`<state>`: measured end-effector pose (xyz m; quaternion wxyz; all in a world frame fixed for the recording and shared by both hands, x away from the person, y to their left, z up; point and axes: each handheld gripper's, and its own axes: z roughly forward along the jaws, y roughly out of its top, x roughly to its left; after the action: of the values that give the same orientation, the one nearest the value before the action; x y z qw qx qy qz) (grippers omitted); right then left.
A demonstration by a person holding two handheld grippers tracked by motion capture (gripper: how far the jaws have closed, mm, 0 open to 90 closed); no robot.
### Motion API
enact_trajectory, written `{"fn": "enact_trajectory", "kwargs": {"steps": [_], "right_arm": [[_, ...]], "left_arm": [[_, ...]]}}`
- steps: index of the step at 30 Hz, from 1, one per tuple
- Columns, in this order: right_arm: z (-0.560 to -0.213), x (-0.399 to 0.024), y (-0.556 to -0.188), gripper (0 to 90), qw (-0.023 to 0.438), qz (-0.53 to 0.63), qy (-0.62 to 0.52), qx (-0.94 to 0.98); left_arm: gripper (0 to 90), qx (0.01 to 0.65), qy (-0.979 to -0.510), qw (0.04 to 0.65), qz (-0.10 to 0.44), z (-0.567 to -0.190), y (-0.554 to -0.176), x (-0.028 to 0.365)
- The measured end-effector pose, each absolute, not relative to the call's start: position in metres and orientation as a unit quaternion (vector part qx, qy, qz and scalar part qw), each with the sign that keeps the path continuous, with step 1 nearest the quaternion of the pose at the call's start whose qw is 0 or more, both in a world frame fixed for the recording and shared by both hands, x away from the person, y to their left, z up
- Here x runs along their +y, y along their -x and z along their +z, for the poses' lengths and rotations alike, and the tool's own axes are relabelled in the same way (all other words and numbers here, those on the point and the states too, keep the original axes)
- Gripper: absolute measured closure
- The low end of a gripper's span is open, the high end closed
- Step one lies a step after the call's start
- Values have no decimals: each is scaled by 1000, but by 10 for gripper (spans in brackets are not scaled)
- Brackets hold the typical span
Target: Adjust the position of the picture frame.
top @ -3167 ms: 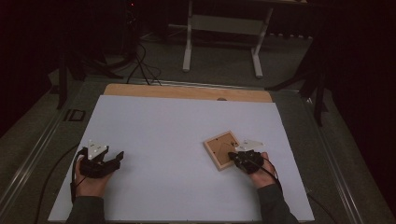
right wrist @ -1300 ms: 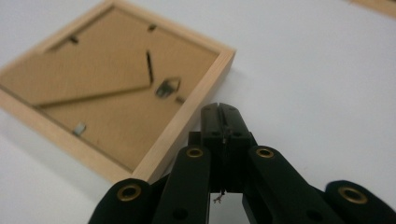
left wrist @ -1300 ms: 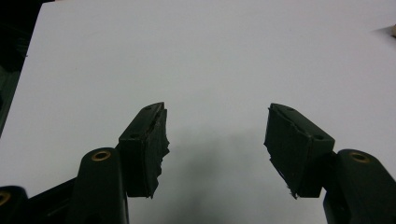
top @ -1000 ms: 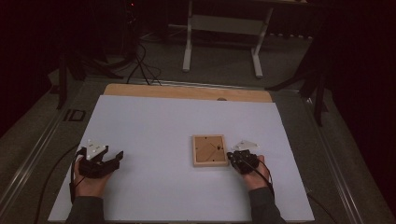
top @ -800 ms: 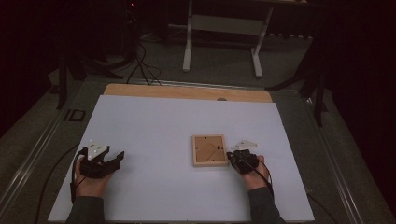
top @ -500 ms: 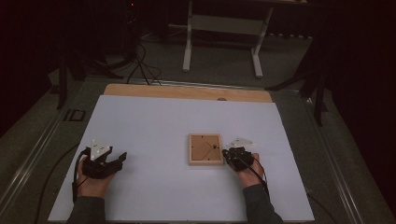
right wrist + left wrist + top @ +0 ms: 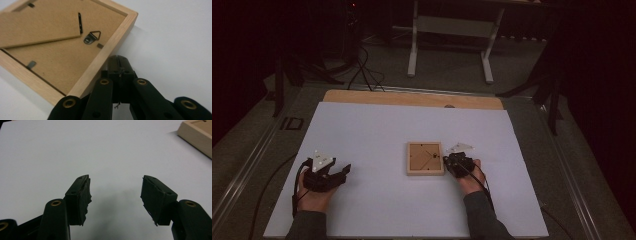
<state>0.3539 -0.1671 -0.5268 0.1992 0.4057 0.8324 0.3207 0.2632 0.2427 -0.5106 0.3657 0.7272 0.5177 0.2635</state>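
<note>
Wooden picture frame (image 7: 425, 158) lies face-down, flat on the white worktop (image 7: 372, 125), centre-right. Right tongs (image 7: 451, 164) are closed empty, tips against the frame's right edge. Left tongs (image 7: 341, 172) stand apart, empty, well off to the frame's left

Pale wooden picture frame (image 7: 110, 47) with tan backboard just beside the black right gripper (image 7: 119, 65); white table (image 7: 377, 130).
</note>
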Motion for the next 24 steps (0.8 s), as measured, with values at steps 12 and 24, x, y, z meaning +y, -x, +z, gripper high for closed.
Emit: {"fn": "enact_trajectory", "kwargs": {"steps": [12, 24], "right_arm": [[-528, -141, -357, 898, 201, 316, -384, 844], [-528, -126, -358, 898, 199, 315, -370, 851]], "left_arm": [[400, 512, -733, 366, 260, -510, -263, 239], [400, 511, -732, 367, 261, -510, -263, 239]]}}
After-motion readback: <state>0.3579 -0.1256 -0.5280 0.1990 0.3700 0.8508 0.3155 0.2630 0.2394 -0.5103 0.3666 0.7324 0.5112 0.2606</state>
